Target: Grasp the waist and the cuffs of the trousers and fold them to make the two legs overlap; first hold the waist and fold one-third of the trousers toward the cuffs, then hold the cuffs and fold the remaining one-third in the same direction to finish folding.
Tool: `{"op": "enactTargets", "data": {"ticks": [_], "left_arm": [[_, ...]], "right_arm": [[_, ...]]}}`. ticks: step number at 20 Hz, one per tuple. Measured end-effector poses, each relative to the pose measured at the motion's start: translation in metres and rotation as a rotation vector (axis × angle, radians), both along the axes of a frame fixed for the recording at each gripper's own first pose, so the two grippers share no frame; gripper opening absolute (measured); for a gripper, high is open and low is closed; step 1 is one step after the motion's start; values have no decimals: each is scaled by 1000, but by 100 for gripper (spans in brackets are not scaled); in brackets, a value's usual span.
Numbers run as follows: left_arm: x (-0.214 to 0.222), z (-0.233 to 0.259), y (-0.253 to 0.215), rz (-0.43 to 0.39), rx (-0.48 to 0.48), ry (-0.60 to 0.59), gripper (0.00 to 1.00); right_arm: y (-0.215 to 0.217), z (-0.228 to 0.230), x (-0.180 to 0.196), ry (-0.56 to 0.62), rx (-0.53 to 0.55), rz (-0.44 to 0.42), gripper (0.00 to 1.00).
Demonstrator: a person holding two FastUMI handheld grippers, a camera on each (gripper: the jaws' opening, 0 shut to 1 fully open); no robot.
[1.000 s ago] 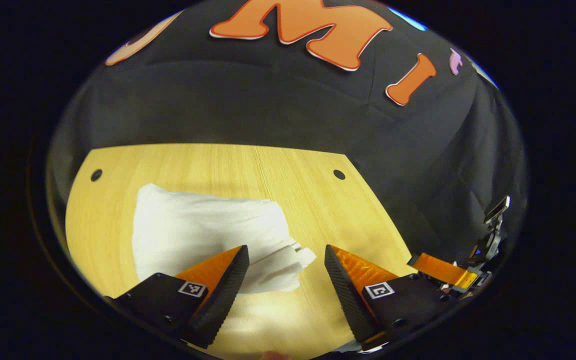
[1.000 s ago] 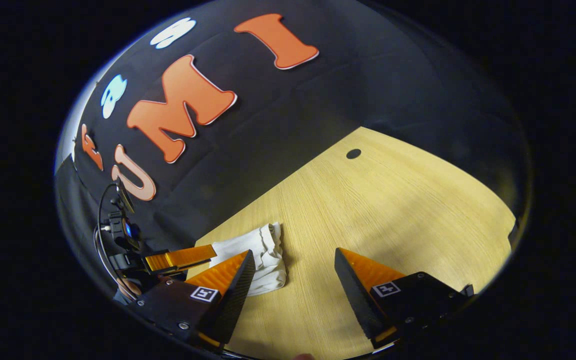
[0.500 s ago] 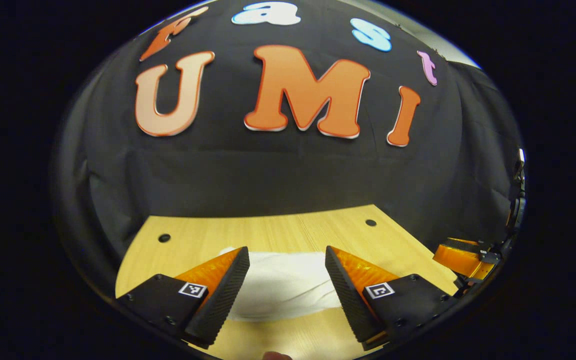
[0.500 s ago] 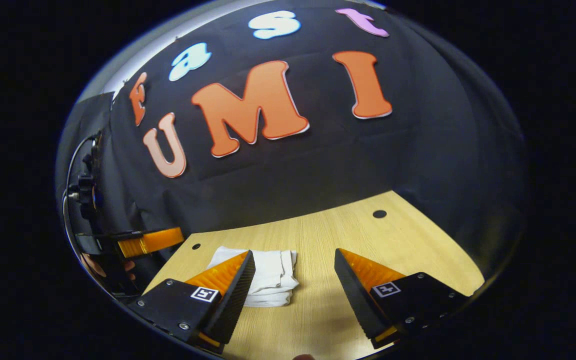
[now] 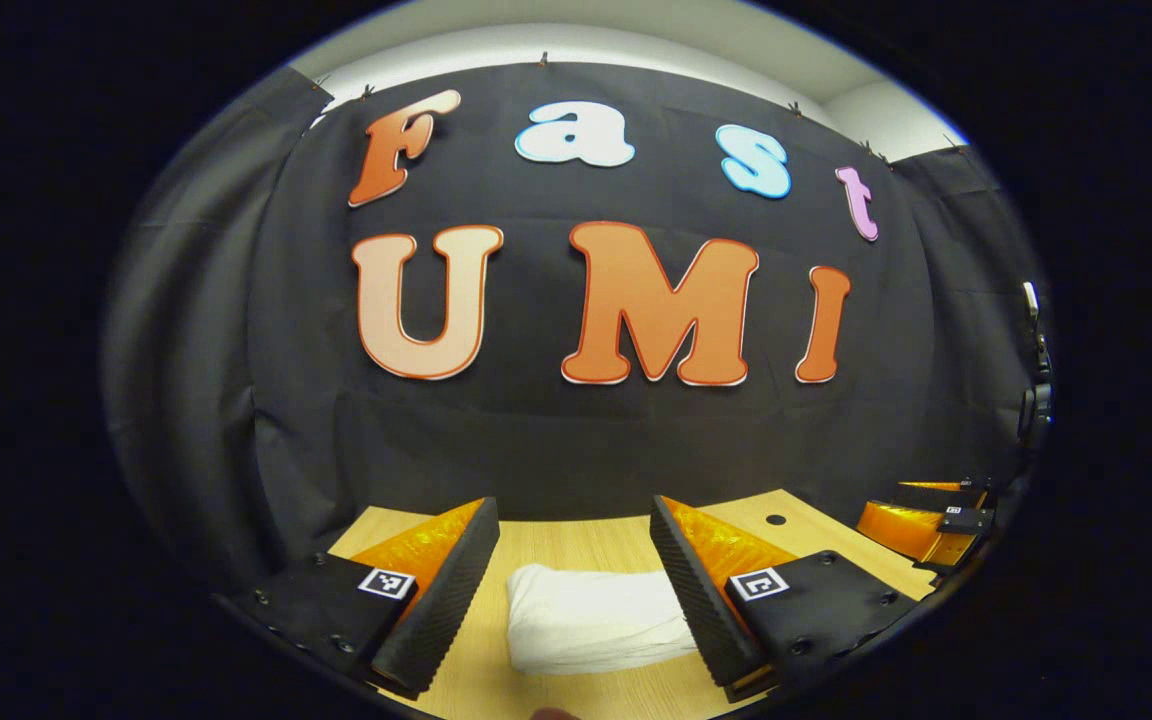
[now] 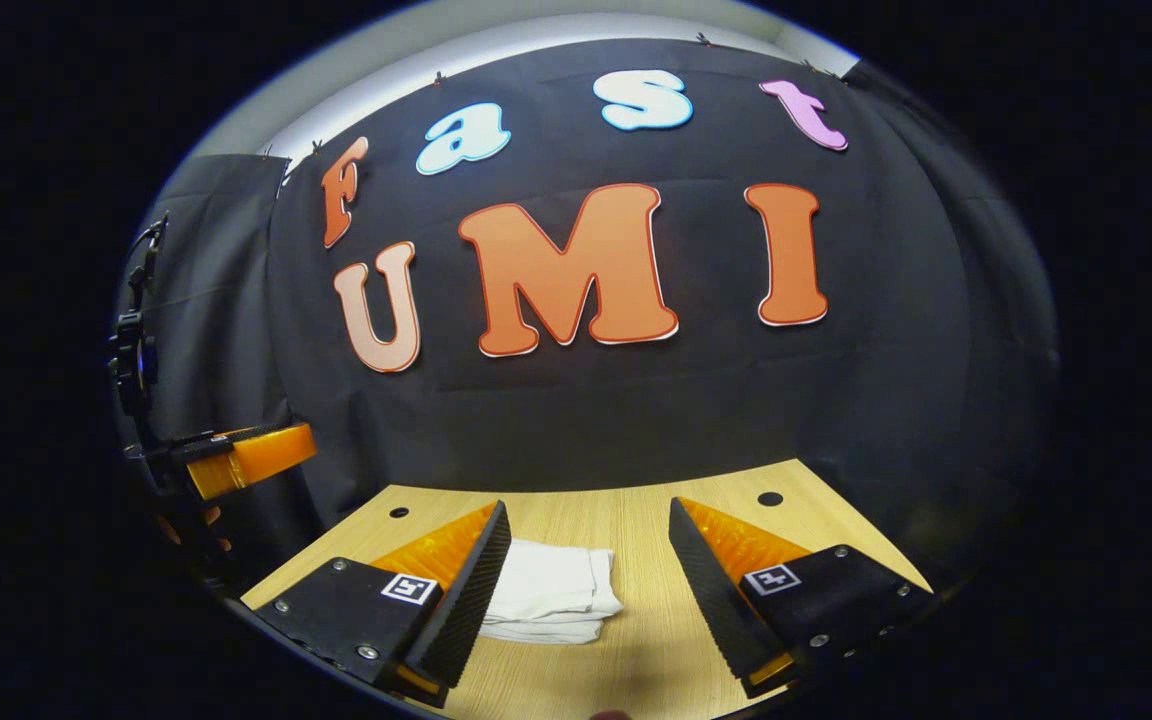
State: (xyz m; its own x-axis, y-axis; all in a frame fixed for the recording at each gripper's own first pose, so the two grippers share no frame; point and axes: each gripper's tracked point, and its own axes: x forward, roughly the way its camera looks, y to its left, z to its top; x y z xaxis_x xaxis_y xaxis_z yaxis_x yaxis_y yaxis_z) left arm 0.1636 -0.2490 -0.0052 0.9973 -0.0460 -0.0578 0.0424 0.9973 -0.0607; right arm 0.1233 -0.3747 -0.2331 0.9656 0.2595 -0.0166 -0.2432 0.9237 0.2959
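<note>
**Both grippers empty, trousers folded on worktop**

Left gripper [image 5: 574, 555] fingers spread wide, gripping nothing; white folded trousers [image 5: 596, 618] lie flat on the worktop [image 5: 576, 535] between and beyond them. Right gripper [image 6: 588, 540] fingers also wide apart, empty; same bundle [image 6: 554, 592] sits by its left finger, stacked edges facing right. Both raised above the wood worktop [image 6: 656, 520]. Black cloth wall [image 5: 536, 440] behind.

White trousers [image 5: 591, 615] (folded) on table [image 5: 576, 540].
</note>
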Motion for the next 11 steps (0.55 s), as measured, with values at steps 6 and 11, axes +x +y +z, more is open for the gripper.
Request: {"op": "enactTargets", "data": {"ticks": [6, 11], "left_arm": [[-45, 24, 25, 10, -8, -79, 98], [-64, 31, 31, -12, 25, -101, 99]], "right_arm": [[11, 20, -30, -68, -34, -57, 95], [18, 29, -56, -66, -17, -106, 96]]}}
